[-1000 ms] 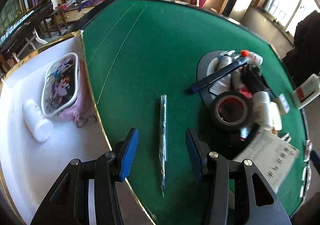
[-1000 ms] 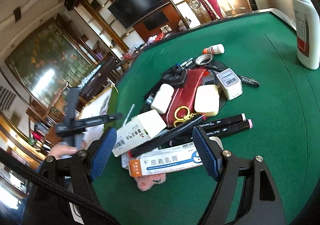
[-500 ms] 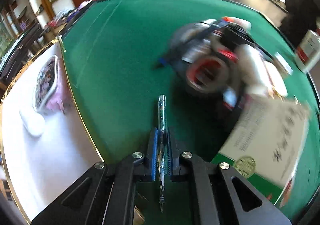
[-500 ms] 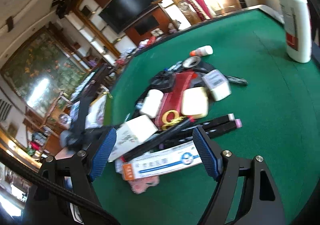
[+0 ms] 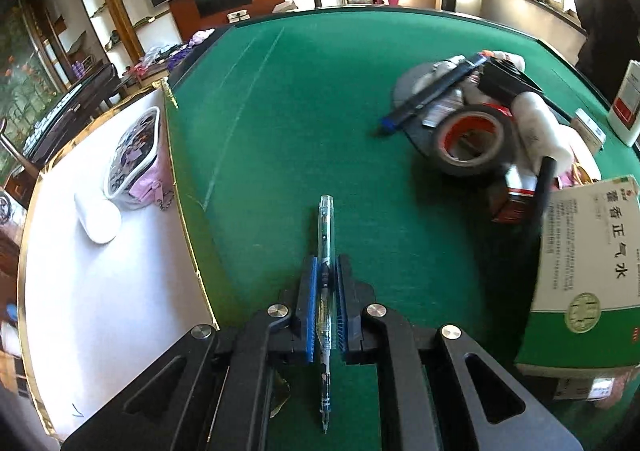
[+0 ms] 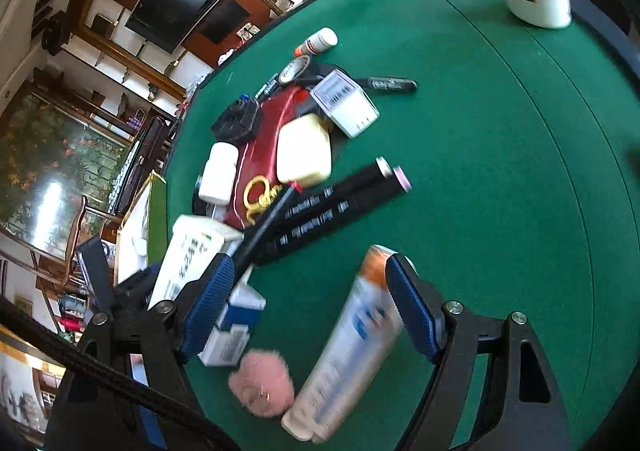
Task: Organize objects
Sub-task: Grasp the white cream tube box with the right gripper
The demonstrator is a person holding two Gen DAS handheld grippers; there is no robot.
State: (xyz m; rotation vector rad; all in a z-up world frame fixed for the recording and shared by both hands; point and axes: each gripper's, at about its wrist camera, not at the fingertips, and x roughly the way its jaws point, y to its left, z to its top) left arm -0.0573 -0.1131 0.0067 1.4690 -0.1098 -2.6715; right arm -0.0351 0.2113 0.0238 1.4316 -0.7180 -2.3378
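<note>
Left gripper [image 5: 324,287] pinching slim clear pen [image 5: 325,235] over green felt [image 5: 280,131], right gripper [image 6: 308,295] agape — empty

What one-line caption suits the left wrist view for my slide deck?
Left claw shut on a clear pen above the green felt table, white tray alongside.

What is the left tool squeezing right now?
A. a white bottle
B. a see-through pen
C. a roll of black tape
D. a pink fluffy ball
B: the left tool has its blue pads pressed shut on the see-through pen, while the roll of black tape lies apart on the green table.
</note>
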